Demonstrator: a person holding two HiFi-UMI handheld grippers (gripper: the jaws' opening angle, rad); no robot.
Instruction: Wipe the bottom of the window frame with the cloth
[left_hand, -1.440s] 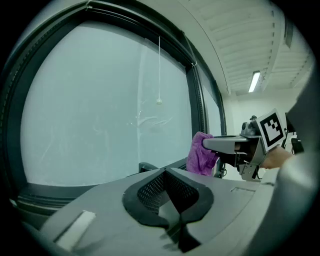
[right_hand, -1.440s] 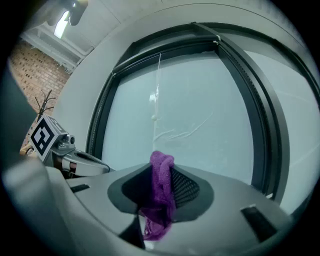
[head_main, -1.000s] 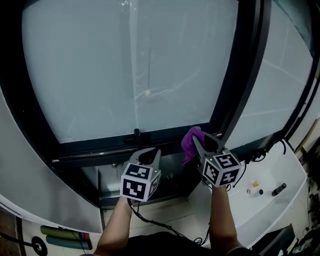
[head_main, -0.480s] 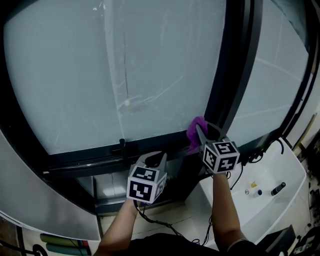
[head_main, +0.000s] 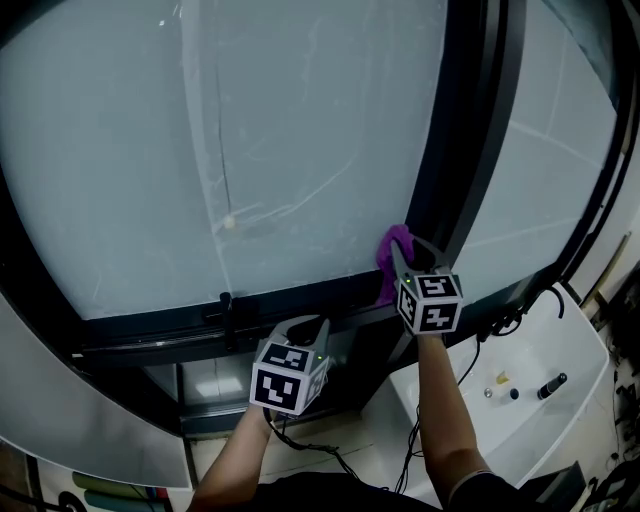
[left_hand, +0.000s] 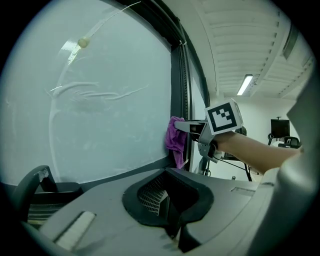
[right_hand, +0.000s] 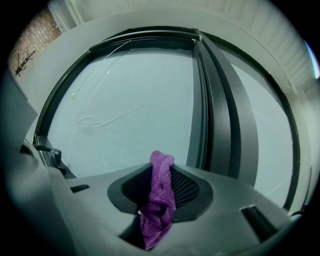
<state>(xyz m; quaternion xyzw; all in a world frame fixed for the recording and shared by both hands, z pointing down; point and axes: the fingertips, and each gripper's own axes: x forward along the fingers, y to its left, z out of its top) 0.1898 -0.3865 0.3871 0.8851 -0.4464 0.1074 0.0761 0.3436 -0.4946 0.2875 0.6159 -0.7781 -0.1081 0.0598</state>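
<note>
Our right gripper (head_main: 403, 268) is pinching the fuzzy purple cloth (head_main: 392, 250) at the right end of the black window frame's bottom rail (head_main: 290, 300), left gripper (head_main: 304, 327) closed empty, so we'd press firmly and drag left.

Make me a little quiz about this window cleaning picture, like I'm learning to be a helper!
1. Pick one: the cloth is A purple, B yellow, C green.
2. True or false: the left gripper is pinching the cloth.
3. Fill the gap: in the head view, the cloth is by the bottom ___ corner of the big pane, beside the dark upright bar.
Key: 1 A. 2 False: its jaws are shut on nothing, and the right gripper holds the cloth. 3 right.
</note>
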